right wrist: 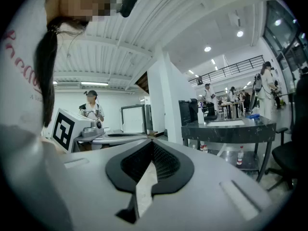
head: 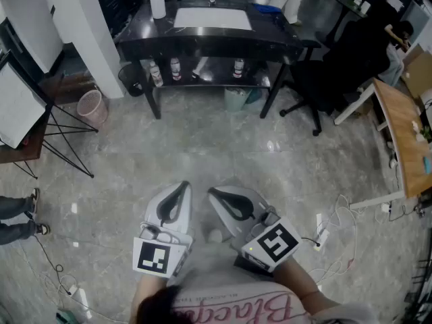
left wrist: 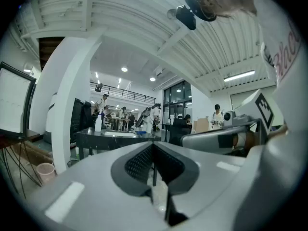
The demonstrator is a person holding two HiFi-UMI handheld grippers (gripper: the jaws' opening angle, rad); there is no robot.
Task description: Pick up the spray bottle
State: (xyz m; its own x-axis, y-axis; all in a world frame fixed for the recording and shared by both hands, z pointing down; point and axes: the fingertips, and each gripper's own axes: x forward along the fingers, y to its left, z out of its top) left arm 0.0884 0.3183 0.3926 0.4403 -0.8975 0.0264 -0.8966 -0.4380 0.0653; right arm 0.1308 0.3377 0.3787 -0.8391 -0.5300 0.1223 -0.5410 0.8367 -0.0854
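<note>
The white spray bottle (head: 157, 3) stands upright on the left end of a black table (head: 202, 38) far across the floor. In the left gripper view the spray bottle (left wrist: 98, 122) is small and distant on that table (left wrist: 103, 136); in the right gripper view the spray bottle (right wrist: 200, 115) shows at the table's (right wrist: 231, 127) left end. Both grippers hang low, close to the person's body, side by side and pointing at the table. My left gripper (head: 185, 184) (left wrist: 154, 144) is shut and empty. My right gripper (head: 210, 192) (right wrist: 153, 141) is shut and empty too.
Grey stone floor lies between me and the table. Small bottles (head: 175, 68) stand on the table's lower shelf. A pink waste bin (head: 91, 106) and an easel board (head: 17, 106) are at the left, a black office chair (head: 331, 79), wooden desk (head: 405, 127) and floor cables (head: 324, 238) at the right.
</note>
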